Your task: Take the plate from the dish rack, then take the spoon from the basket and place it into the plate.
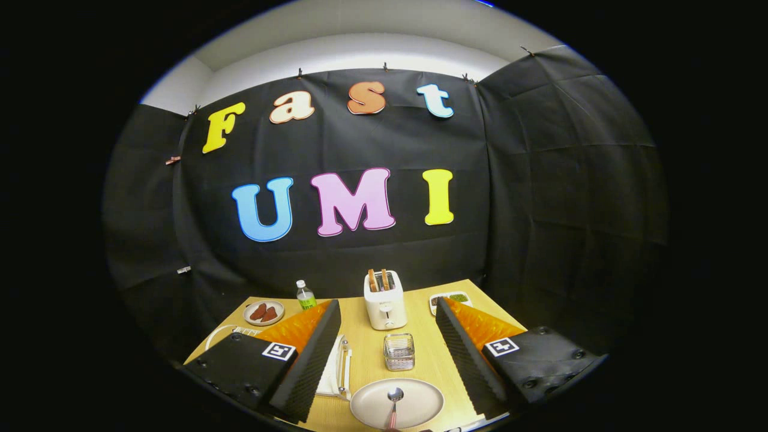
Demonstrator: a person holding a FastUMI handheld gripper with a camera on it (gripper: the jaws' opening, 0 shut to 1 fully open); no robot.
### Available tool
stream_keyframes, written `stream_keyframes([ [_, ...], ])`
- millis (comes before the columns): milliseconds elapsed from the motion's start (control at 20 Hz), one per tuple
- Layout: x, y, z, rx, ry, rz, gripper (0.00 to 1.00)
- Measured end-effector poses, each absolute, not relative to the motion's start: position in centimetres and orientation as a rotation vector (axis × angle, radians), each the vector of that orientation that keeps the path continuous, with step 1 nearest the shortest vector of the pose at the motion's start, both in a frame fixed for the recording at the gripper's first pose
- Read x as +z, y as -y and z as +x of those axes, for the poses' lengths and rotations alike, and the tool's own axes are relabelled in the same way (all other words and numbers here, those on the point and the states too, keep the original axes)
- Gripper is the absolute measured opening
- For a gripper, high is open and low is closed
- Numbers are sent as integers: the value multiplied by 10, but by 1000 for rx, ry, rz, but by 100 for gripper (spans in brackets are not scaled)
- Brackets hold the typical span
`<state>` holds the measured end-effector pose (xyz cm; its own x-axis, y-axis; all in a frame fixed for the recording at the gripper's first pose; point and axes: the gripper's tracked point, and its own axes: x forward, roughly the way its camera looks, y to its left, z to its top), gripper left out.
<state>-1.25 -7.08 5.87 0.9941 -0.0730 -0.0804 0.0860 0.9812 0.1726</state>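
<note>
A pale round plate (414,405) lies flat on the wooden table (366,348), low between my fingers. A metal spoon (394,402) rests in it, bowl toward the plate's middle, handle running toward me. Just beyond the plate stands a small wire basket (399,351). The white dish rack (337,372) sits to the left, largely hidden behind my left finger (309,360). My gripper (387,360) hangs above the table, open wide, with nothing held; the right finger (465,354) stands to the right of the basket.
A white toaster (385,303) with bread slices stands beyond the basket. Behind the left finger are a small plate with brown food (263,312) and a green-labelled bottle (305,295). A white tray with green food (453,298) sits at the back right.
</note>
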Motion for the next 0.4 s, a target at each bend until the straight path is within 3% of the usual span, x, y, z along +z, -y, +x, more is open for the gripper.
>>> stream_keyframes([
  [400,29,65,5,-28,-142,208,98],
])
